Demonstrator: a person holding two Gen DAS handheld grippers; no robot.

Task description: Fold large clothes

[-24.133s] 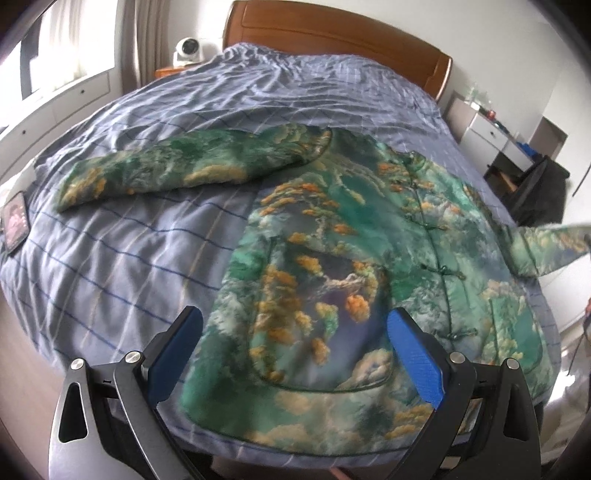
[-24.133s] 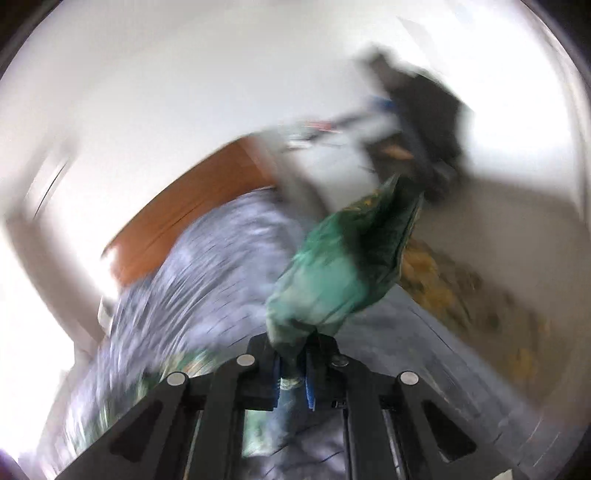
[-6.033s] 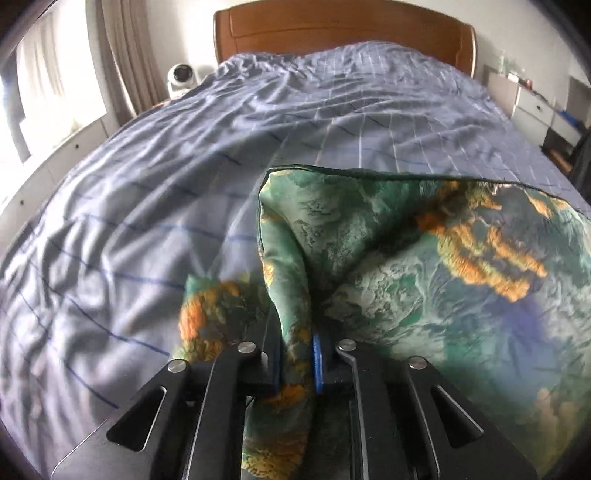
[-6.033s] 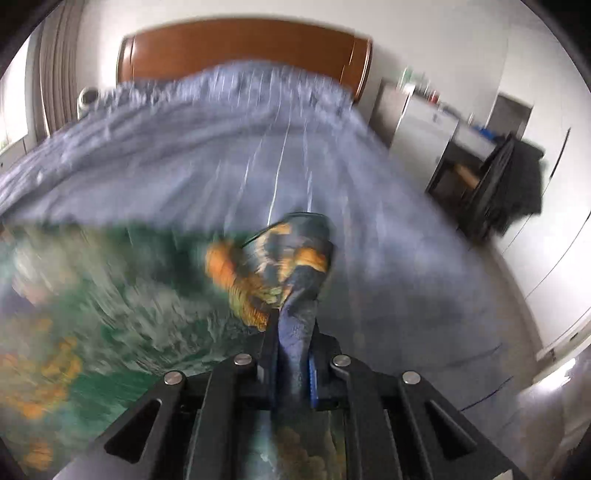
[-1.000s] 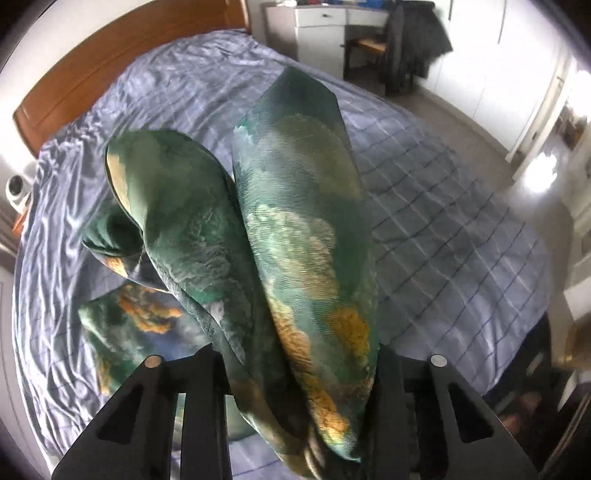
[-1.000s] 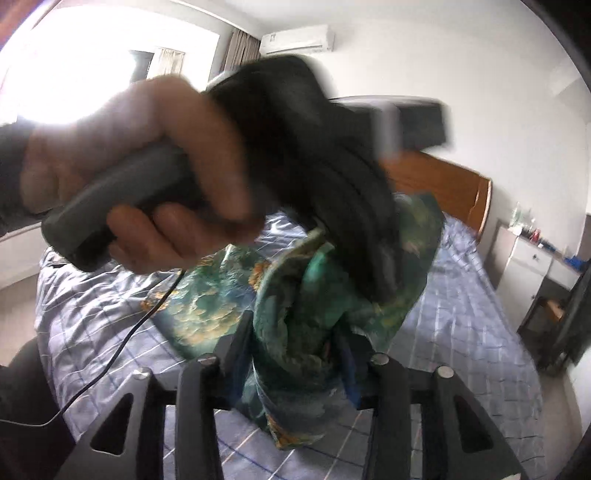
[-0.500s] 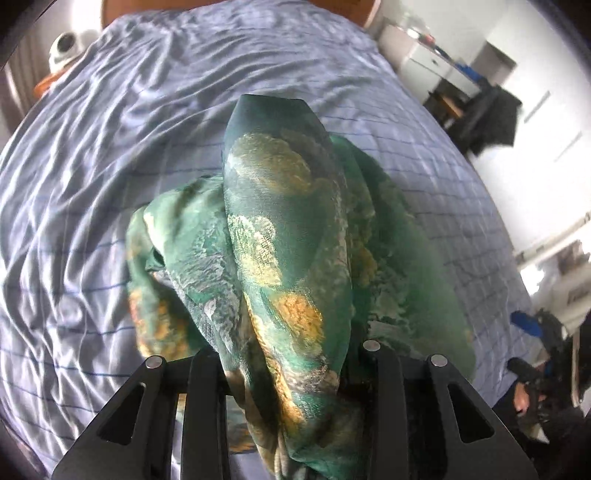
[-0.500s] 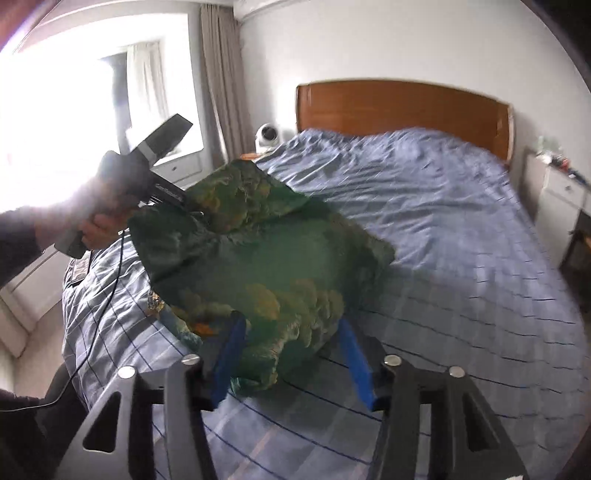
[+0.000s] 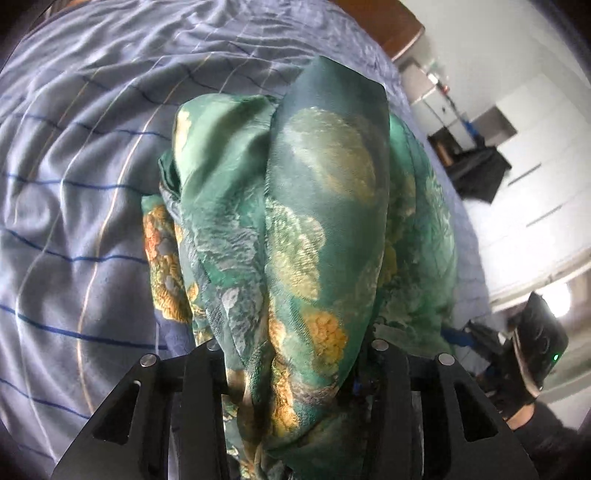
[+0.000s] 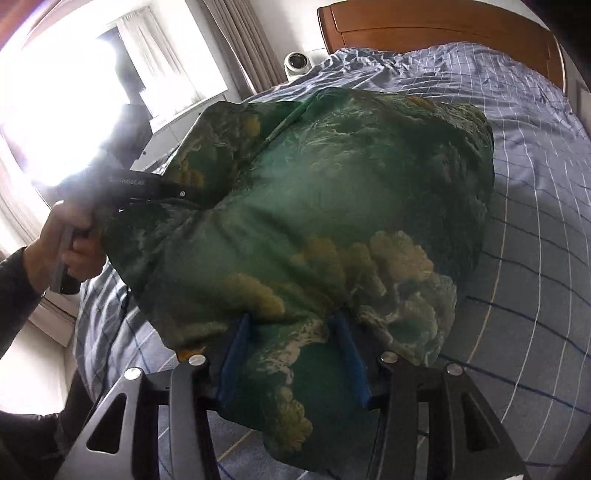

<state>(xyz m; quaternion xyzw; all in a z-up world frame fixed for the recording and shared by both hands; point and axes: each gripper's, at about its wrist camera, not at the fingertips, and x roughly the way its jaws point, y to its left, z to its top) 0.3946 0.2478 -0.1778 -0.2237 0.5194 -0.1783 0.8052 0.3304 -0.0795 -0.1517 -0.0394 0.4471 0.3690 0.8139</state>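
Observation:
A green silk jacket with orange and white landscape print is folded into a thick bundle over the blue checked bedspread. My left gripper is shut on one end of the bundle; cloth hides its fingertips. My right gripper is shut on the other end of the jacket, its blue pads pressing a thick wad of cloth. In the right wrist view the left gripper shows at the bundle's far left, held by a hand.
The wooden headboard stands at the bed's far end. A white camera sits on the nightstand by the curtains. A bright window is to the left. A white dresser and a dark chair stand beside the bed.
Over the last second the bundle has come lower toward the bedspread and spread wider between the two grippers. Both grippers keep their hold.

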